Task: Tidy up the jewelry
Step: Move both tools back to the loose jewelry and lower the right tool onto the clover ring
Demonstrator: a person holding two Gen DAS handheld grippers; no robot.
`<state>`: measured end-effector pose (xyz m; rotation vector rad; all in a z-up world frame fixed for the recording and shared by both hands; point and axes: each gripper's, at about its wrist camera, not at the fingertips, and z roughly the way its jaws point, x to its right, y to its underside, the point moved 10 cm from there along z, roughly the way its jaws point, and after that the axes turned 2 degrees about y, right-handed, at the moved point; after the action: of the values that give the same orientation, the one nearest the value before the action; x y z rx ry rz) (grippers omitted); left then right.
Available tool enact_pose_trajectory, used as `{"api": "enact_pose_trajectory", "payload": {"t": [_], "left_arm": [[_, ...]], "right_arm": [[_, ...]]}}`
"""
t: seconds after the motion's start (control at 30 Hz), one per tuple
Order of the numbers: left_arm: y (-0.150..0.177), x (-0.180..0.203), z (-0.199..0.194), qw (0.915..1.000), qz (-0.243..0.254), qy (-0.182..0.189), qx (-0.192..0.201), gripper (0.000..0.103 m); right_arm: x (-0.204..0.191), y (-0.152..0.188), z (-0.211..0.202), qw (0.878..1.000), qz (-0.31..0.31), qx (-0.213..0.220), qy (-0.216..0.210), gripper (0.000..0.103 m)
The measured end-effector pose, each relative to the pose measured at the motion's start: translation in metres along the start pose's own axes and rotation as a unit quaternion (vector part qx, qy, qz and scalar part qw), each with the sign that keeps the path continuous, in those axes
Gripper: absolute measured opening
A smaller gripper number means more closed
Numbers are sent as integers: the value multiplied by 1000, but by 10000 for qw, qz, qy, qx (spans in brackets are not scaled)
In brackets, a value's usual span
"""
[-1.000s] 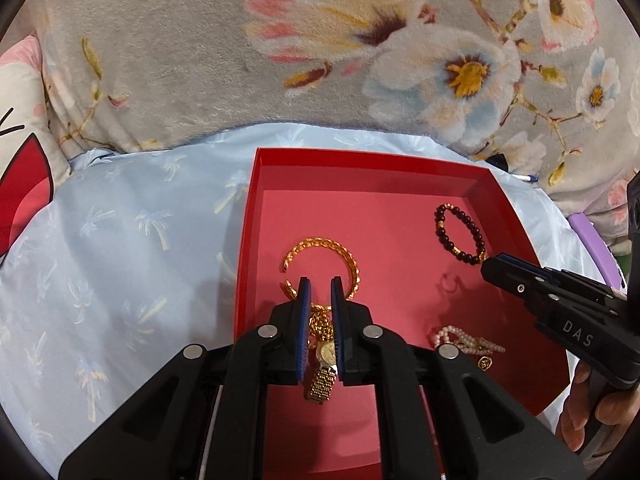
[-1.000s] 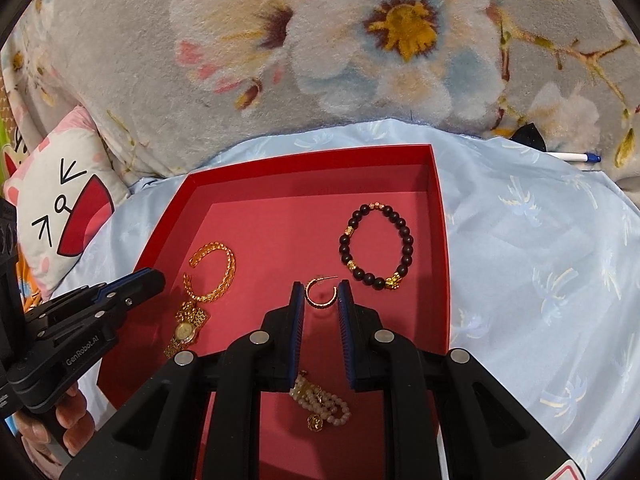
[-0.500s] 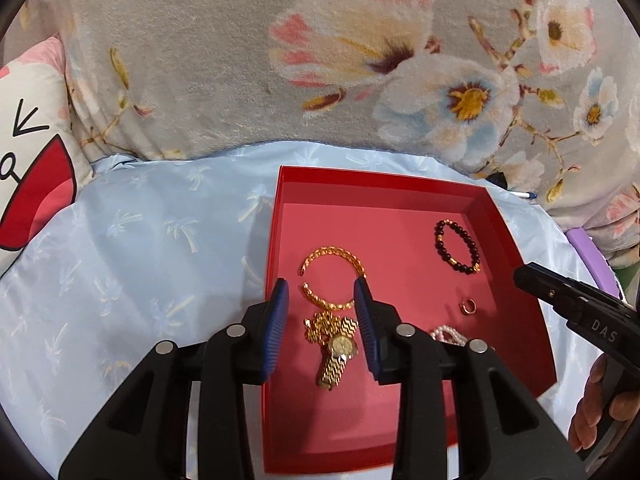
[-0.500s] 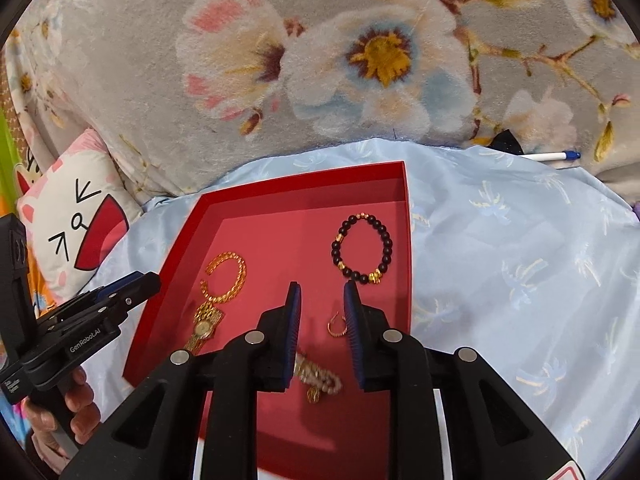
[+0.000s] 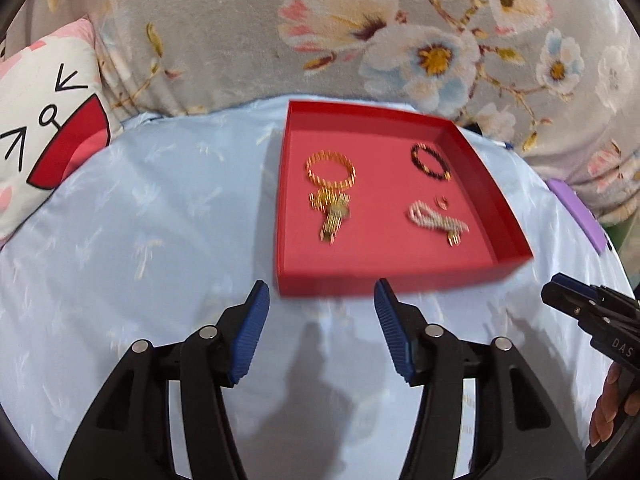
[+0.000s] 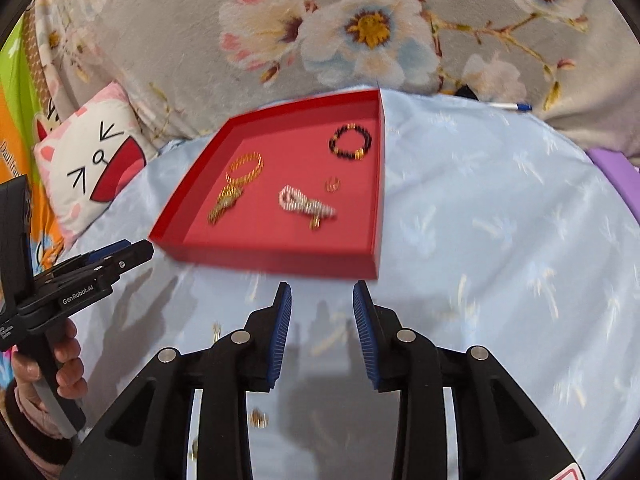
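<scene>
The flat red cardboard tray (image 5: 400, 268) sits on the shiny light blue cloth (image 5: 160, 220). Inside it lie a gold chain bangle (image 5: 331, 169), a gold watch (image 5: 332, 216) touching it, a dark bead bracelet (image 5: 430, 161), a pearl strand (image 5: 436, 222) and a tiny gold earring (image 5: 442, 201). The left tongs (image 5: 322, 334) and right tongs (image 6: 322, 334) are both spread wide, holding nothing, just in front of the tray. The earring is so small it could slip out of a grab. The watch could snag the bangle and drag it along.
</scene>
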<state>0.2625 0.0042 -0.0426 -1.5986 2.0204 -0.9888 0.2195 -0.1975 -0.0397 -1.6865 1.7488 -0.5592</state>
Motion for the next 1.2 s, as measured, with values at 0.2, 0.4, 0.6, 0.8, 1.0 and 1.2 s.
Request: {"api": "enact_pose_trajectory", "payload": {"t": [0.2,0.4,0.6,0.8,1.0,1.2], "left_arm": [[42,7,-20,9999,33,32,-164,53],[68,16,-34,9998,116,17,-183,57],[91,20,-39,9991,276,-48,-303,58],[104,11,-46,9991,235,-99,-332,58],[113,-3,-52,9993,111,-149,-337,60],[118,-5,-48,9990,3,-123,-425,60]], "right_arm": [[-11,38,-23,9999,-82,-14,-63,32],[-20,69,-31,9997,-223,-62,-42,33],[-38,98,-27,9983,-366,-374,-267,33],[-72,115,-30,9952,-750,-388,-489,33],[-93,127,-28,9925,-940,-513,-590,33],[-100,128,-20,9928,-945,-531,-518,31]]}}
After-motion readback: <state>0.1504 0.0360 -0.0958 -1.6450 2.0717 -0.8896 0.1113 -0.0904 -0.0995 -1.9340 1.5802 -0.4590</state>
